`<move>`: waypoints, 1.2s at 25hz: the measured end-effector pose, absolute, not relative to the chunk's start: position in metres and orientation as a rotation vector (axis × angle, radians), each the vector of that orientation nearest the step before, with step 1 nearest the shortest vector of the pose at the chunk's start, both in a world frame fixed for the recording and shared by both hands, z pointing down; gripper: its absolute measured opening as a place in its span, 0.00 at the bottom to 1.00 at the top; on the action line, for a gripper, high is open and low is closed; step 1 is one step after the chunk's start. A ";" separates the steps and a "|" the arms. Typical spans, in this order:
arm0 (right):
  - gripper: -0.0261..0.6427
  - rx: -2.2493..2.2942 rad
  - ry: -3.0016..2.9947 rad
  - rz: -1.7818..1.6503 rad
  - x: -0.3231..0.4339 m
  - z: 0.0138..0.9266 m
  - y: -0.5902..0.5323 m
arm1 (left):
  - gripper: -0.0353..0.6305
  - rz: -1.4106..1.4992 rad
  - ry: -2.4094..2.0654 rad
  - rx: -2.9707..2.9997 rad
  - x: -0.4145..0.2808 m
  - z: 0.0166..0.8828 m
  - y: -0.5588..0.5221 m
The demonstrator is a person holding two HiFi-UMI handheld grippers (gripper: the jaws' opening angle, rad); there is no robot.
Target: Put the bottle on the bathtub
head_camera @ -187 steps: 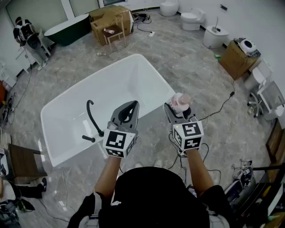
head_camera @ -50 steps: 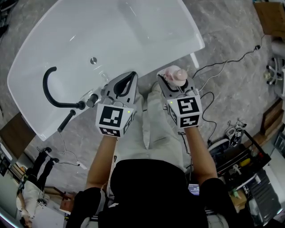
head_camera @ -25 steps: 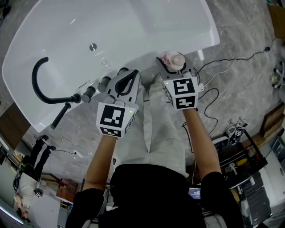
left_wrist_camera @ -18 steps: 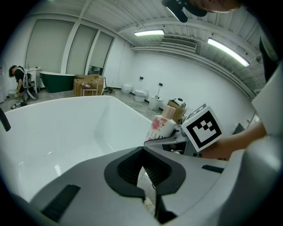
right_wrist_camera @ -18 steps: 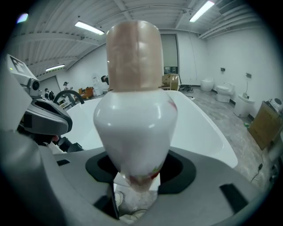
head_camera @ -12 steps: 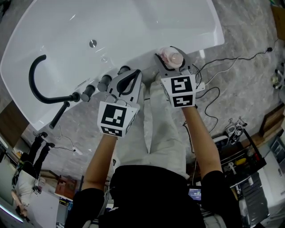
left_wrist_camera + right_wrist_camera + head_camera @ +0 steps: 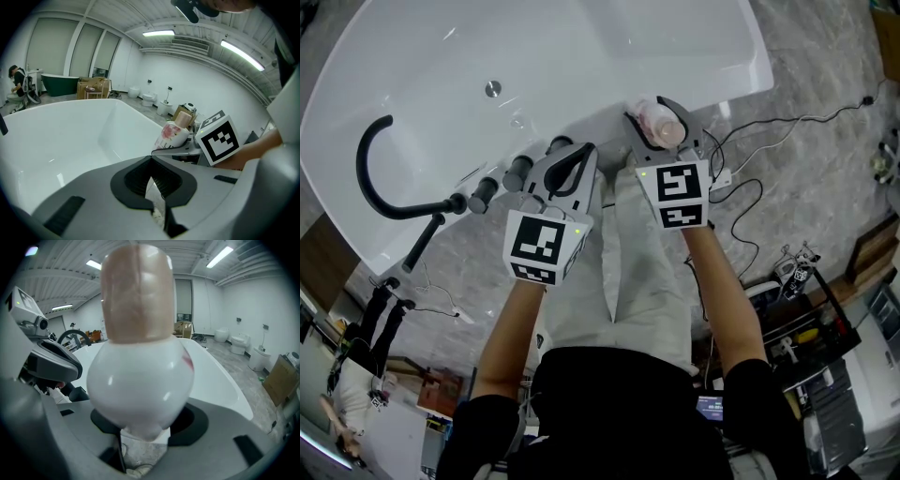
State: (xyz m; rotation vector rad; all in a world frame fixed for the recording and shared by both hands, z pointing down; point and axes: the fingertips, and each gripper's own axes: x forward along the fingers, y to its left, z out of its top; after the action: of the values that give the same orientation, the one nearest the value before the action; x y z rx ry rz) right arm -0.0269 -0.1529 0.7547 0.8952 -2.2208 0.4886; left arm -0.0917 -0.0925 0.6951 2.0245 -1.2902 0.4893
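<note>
Where the right claw [image 7: 656,111] grips, the bottle [image 7: 139,376] sits clamped.

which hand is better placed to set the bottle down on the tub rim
Right. The right tool already grips the bottle, at the bathtub's near rim. The left tool is shut and empty, beside the taps.
</note>
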 end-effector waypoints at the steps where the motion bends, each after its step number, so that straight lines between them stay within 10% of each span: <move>1: 0.41 0.895 -2.222 0.486 -0.026 0.755 -0.153 | 0.07 0.489 -1.288 2.025 -0.091 0.695 -0.093; 30: 0.41 0.893 -2.231 0.494 -0.025 0.756 -0.144 | 0.07 0.490 -1.300 2.029 -0.087 0.689 -0.090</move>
State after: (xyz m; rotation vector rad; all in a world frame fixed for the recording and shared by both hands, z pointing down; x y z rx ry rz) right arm -0.0250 -0.1439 0.7560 0.8933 -2.2315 0.4938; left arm -0.0875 -0.0900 0.6891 2.0285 -1.3002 0.4900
